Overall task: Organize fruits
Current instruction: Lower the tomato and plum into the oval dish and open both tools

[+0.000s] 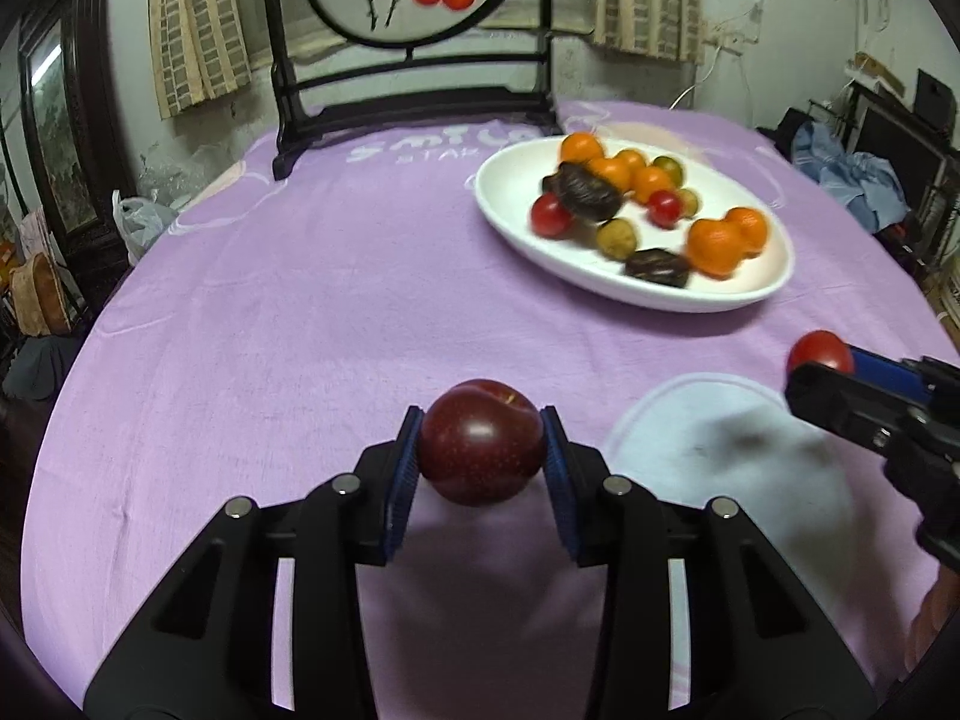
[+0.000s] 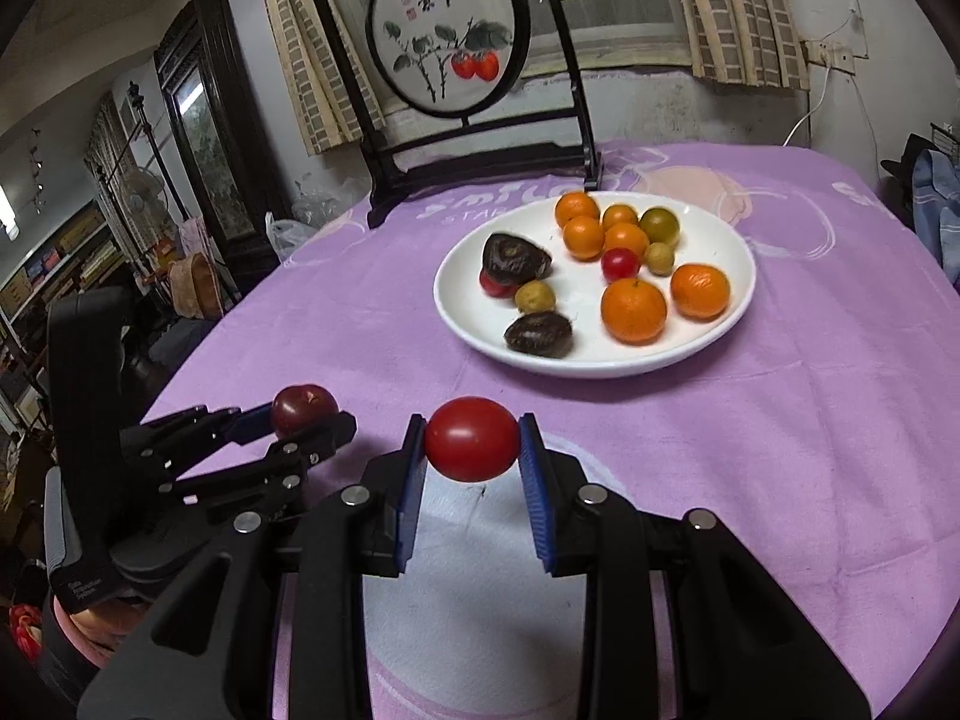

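Left gripper [image 1: 482, 459] clamps a dark red round plum [image 1: 482, 441]; right gripper [image 2: 472, 450] pinches a glossy red tomato [image 2: 472, 439], both above the purple cloth [image 1: 288, 312]. Beyond, a white oval plate [image 2: 729, 294] holds mixed fruit; faint white lettering behind it ends in "STAR".

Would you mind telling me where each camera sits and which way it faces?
Left wrist: sits behind the left tool, looks forward and down at its dark red plum; right tool at right edge.
Right wrist: sits behind the right tool, looks at its tomato; left tool at left.
Both share the white plate.
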### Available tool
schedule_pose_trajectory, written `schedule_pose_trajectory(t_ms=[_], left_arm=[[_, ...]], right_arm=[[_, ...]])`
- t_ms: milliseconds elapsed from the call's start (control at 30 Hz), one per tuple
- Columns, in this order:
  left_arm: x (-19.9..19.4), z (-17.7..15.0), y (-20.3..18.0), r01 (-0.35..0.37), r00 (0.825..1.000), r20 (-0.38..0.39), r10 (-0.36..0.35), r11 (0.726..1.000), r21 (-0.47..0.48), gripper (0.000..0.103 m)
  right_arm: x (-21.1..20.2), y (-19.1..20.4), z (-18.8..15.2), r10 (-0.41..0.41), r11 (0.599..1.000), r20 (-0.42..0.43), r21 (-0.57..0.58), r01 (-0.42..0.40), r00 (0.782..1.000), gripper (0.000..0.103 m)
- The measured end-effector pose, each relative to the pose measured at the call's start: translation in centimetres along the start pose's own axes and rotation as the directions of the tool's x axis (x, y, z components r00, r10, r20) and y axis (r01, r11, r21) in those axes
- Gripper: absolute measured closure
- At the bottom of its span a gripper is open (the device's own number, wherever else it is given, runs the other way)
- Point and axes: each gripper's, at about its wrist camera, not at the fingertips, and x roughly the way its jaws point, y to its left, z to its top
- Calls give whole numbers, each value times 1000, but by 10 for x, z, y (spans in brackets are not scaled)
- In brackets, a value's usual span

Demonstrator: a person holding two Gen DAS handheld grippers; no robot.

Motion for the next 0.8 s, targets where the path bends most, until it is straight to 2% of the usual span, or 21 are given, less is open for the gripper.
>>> schedule_pose_trajectory(t_ms=[167,333,500,633,800], left_arm=[[-19,11,-15,60,998,36,-60,998,5,64],[-19,56,-31,106,991,81,-108,994,27,64],[15,111,-46,130,989,67,-132,991,28,64],[54,150,-50,89,995,39,-90,995,37,64],[99,178,-48,59,998,-18,-58,997,39,64]], right_arm=[[-7,-12,27,-21,1000,55,6,21,998,72],[2,-29,61,-58,998,95,9,57,994,72],[23,-52,99,-87,996,114,33,84,990,72],[43,-73,115,-91,994,108,63,85,990,72],[71,-90,123,-97,993,63,68,93,993,72]])
